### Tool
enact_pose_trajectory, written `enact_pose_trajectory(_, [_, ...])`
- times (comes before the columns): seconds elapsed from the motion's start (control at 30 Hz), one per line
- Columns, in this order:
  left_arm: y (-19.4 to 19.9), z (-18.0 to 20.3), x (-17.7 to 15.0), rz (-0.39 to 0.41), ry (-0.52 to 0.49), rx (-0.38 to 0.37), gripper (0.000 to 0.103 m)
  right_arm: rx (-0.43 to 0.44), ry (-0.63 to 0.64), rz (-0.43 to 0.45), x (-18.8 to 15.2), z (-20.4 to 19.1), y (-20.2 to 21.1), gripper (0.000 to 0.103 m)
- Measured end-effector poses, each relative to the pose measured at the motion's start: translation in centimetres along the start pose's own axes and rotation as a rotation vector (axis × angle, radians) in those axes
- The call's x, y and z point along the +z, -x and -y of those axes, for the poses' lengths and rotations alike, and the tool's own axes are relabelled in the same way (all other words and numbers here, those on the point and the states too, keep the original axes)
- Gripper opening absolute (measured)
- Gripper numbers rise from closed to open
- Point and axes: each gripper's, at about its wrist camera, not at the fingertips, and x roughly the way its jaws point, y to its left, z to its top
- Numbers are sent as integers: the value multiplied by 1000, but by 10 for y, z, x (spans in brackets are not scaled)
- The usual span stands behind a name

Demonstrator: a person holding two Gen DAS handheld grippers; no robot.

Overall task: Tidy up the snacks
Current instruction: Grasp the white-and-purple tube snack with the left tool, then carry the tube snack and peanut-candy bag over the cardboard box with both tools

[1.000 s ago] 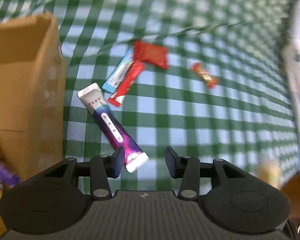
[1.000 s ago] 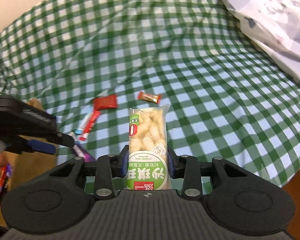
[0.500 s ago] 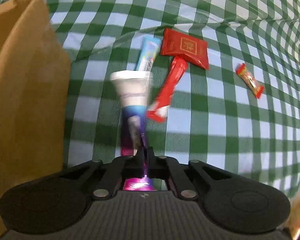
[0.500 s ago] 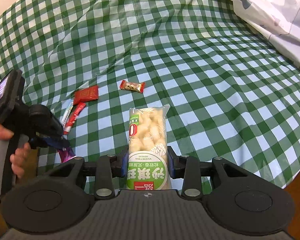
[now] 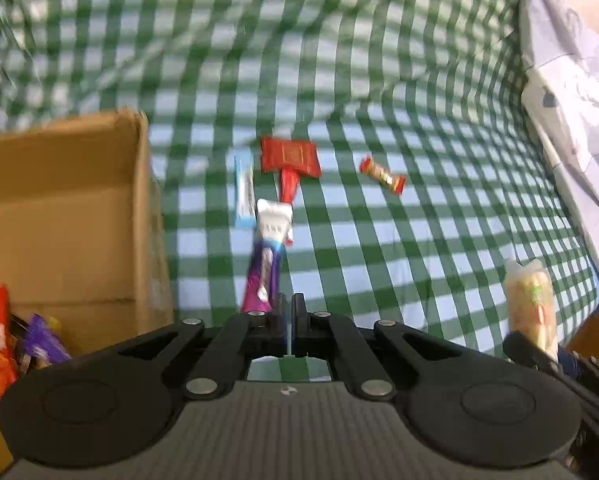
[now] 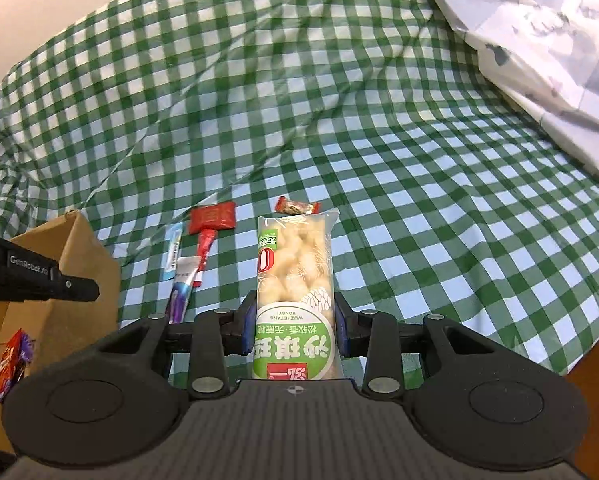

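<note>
A second ago the purple snack stick [image 5: 264,270] lay flat on the green checked bed [image 5: 419,208] between spread jaws; now the left hand-held gripper [image 5: 287,312] is clamped on its near end and has lifted it beside the cardboard box [image 5: 63,216], pitched steeply down. The right hand-held gripper [image 6: 295,328], angled downward, stays closed on the green-labelled rice cracker pack [image 6: 295,280], unmoved.

Cardboard box [image 5: 71,216] stands left of the snack packets [image 5: 289,156] on the tablecloth [image 5: 379,60].
</note>
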Motion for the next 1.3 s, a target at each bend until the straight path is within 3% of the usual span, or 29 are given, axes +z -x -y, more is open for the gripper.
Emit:
enact_pose_trajectory(0.13, [-61, 4, 19, -83, -10, 71, 35, -6, -6, -1, -4, -1, 5, 38])
enact_pose_trajectory(0.2, [-89, 5, 26, -115, -5, 109, 43, -8, -17, -3, -6, 2, 5, 38])
enact_pose_trajectory(0.33, [-137, -1, 35, -190, 40, 141, 81, -19, -29, -31, -7, 14, -8, 38])
enact_pose_trajectory(0.47, [-168, -9, 34, -234, 47, 175, 89, -37, -49, -64, -8, 26, -28, 38])
enact_pose_trajectory(0.5, [-166, -7, 34, -205, 32, 186, 86, -42, -53, -72, -8, 29, -34, 38])
enact_pose_trajectory(0.53, [-164, -2, 32, -177, -10, 190, 69, -46, -57, -80, -9, 31, -39, 38])
enact_pose_trajectory(0.57, [-159, 2, 30, -151, -53, 176, 31, -51, -63, -87, -10, 33, -43, 38])
enact_pose_trajectory(0.6, [-153, 5, 29, -150, -76, 156, 24, -54, -72, -94, -11, 35, -47, 38])
enact_pose_trajectory(0.67, [-140, 6, 28, -176, -49, 124, 23, -54, -91, -105, -12, 38, -53, 38])
enact_pose_trajectory(0.87, [-47, 19, 10, -34, -120, 90, 23, -57, -92, -79, -10, 34, -40, 38])
enact_pose_trajectory(0.97, [4, 20, -5, 1, -117, 99, 23, -53, -81, -54, -8, 28, -25, 38])
enact_pose_trajectory(1.3, [142, -46, -74, 98, -59, 179, 23, 108, 42, 9, -16, -45, 55, 38])
